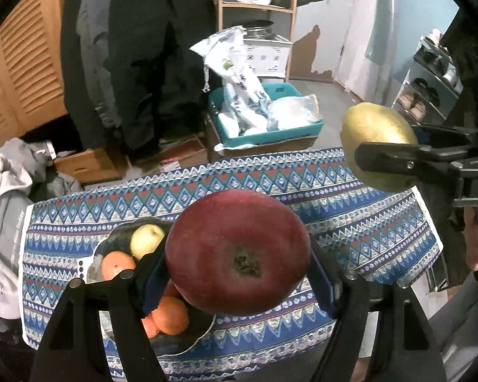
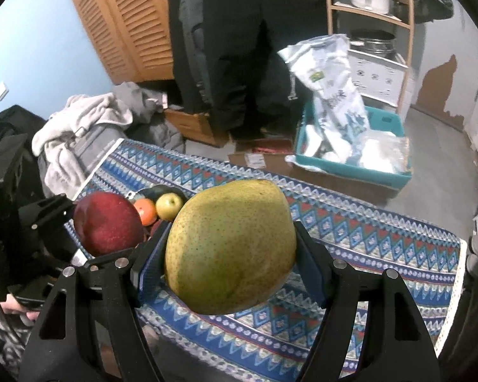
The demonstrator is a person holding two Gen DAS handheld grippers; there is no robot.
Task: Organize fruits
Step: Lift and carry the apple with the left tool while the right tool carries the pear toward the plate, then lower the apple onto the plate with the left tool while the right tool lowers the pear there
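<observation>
In the left wrist view, nearest the lens is the large dark-red apple [image 1: 239, 254], blossom end toward you, clamped between the blue pads of your left tongs [image 1: 235, 283]; they are clenched on it and it hangs above the surface, not resting on it. Just below and left of the apple sits the dark round bowl [image 1: 188, 342] on the blue patterned cloth-covered surface [image 1: 350, 197]. The bowl already holds several round orange citrus fruits [image 1: 170, 315] and one small yellow-green apple [image 1: 146, 240]. At the right edge your right tongs [image 1: 382, 156] come in sideways, gripping the big yellow-green pear [image 1: 371, 124] well above the cloth.

In the right wrist view, the speckled pear [image 2: 231, 248] fills the foreground, squeezed between the blue pads of your right tongs [image 2: 229, 270], so that grip is firm too. Behind it to the left you see the red apple [image 2: 106, 222] in your left tongs [image 2: 79, 232], and past it the bowl [image 2: 154, 192] with an orange fruit and the small yellow-green apple showing over its rim.

As I judge it, you are partway through: some fruit is gathered in the bowl, while the apple and the pear are both in the air and not yet placed. What remains is to bring each to its spot, most likely the bowl, and let go. No other loose fruit shows on the cloth.
</observation>
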